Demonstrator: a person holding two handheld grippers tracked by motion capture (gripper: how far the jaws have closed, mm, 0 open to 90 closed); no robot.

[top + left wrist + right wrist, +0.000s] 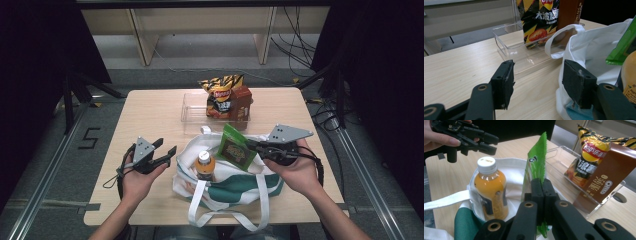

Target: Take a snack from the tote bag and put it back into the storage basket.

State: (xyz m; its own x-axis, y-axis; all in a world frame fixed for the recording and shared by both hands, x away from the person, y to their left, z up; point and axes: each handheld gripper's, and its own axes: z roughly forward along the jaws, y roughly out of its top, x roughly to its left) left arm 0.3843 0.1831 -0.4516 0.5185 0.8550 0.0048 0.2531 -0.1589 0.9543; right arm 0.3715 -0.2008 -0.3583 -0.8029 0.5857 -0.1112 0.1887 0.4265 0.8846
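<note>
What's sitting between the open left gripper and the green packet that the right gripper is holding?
In the high view, the orange juice bottle stands in the white tote bag, between the left gripper and the green packet pinched by the right gripper.

Grey floor (pixel 45 165) — perhaps carpet.

You've got a green snack pkt (pixel 236 148), orange-juice bottle w/ white cap (pixel 205 164), white-and-green tote bag (pixel 235 187), yellow-black striped chip bag (pixel 220 94), brown box (pixel 241 101), clear tray (pixel 192 111), pale wood table (pixel 145 115).

bare table (pixel 150 112) left of tray (pixel 192 114); bottle (pixel 205 165) crowds bag (pixel 225 187) mouth
</note>
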